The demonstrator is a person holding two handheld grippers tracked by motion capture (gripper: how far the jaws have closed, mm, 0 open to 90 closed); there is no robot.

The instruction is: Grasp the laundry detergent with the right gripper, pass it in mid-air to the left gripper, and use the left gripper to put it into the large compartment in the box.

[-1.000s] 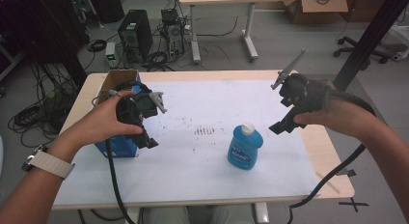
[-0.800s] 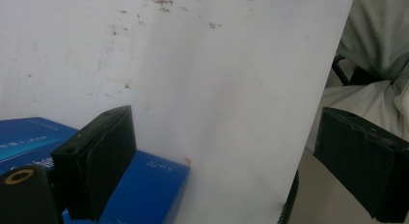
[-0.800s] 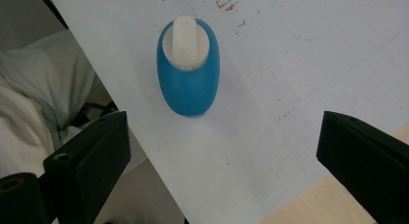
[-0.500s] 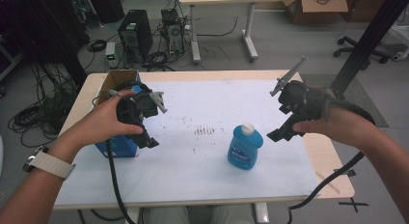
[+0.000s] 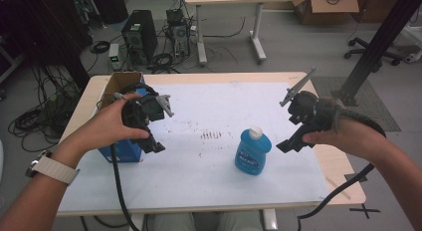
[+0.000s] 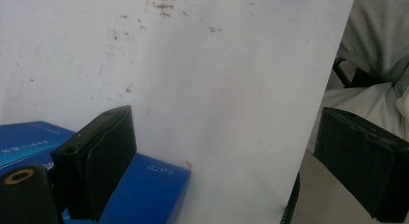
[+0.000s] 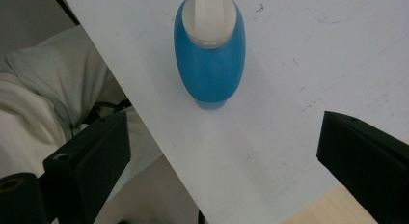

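Blue bottle (image 5: 253,154) unheld, right gripper (image 5: 293,141) fingers wide

On the bench (image 5: 209,186) a bottle (image 5: 253,152) stands right of centre, near the front. A box (image 5: 121,150) sits at the left edge. The left claw (image 5: 154,146) hangs over the box; the right claw (image 5: 288,144) is beside the bottle's right.
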